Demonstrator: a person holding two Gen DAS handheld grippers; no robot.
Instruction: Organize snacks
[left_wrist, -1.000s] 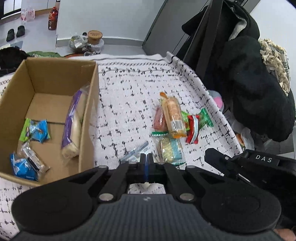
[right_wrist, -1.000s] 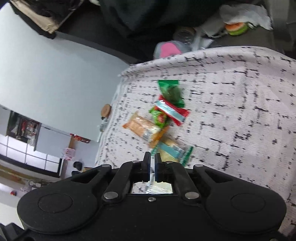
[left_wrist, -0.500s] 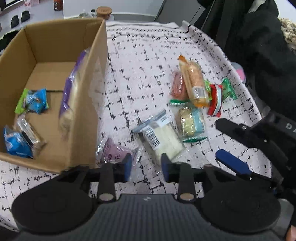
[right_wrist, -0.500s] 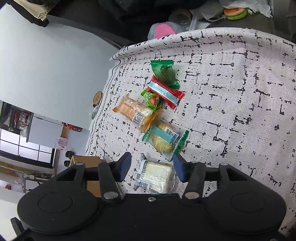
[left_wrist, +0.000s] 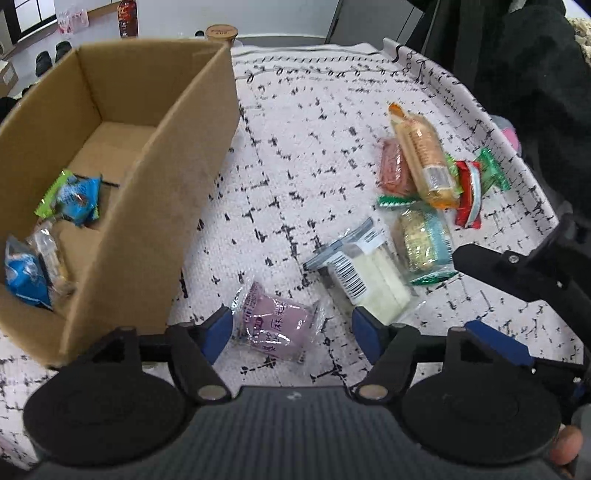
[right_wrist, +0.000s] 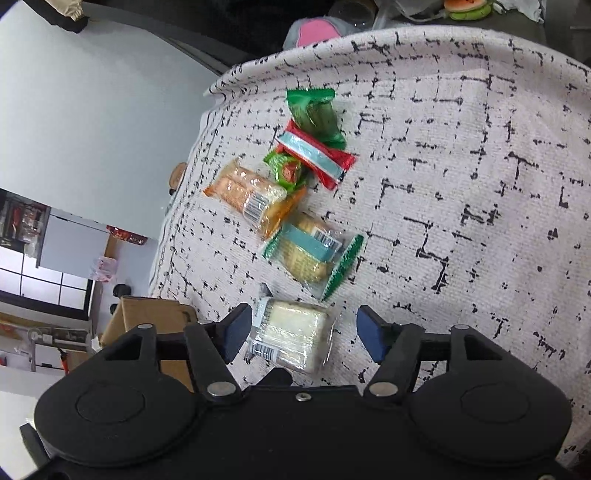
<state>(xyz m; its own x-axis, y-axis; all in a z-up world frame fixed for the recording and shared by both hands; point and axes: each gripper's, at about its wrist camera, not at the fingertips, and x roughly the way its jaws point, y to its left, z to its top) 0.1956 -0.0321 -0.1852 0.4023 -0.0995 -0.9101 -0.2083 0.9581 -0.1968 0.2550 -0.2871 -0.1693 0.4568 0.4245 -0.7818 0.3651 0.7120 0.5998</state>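
With both tools angled down over the table (left_wrist: 332, 122), the left hand-held gripper (left_wrist: 291, 332) has its jaws wide, just opened, holding nothing; a purple wrapped snack (left_wrist: 275, 323) lies between its blue pads (left_wrist: 216, 332), not pinched. Right hand-held gripper (right_wrist: 303, 332) same story: jaws just opened, wide apart, empty, straddling a clear-wrapped white sandwich pack (right_wrist: 291, 338) that rests on the cloth, pads not touching it. In the left view that white pack (left_wrist: 369, 280) sits just beside the purple one. Both look light and soft, with crinkly film that is probably slippery; judging by shape, take the purple one across its plump middle rather than the flat sealed ends, and the white one across its short sides, gently, since it likely squashes. Next out, a teal-banded cracker pack (right_wrist: 310, 254) with green ends lies just beyond the white one, likely brittle inside. Further still, a loose pile: orange biscuit pack (right_wrist: 255, 201), a small green candy (right_wrist: 286, 170), a red-and-teal bar (right_wrist: 314, 157), a green packet (right_wrist: 317, 114), some overlapping. Cardboard box (left_wrist: 155, 206) stands on the left of the table, already holding blue and green packets (left_wrist: 74, 197) plus others, so sorting seems partway, with several snacks not yet boxed.
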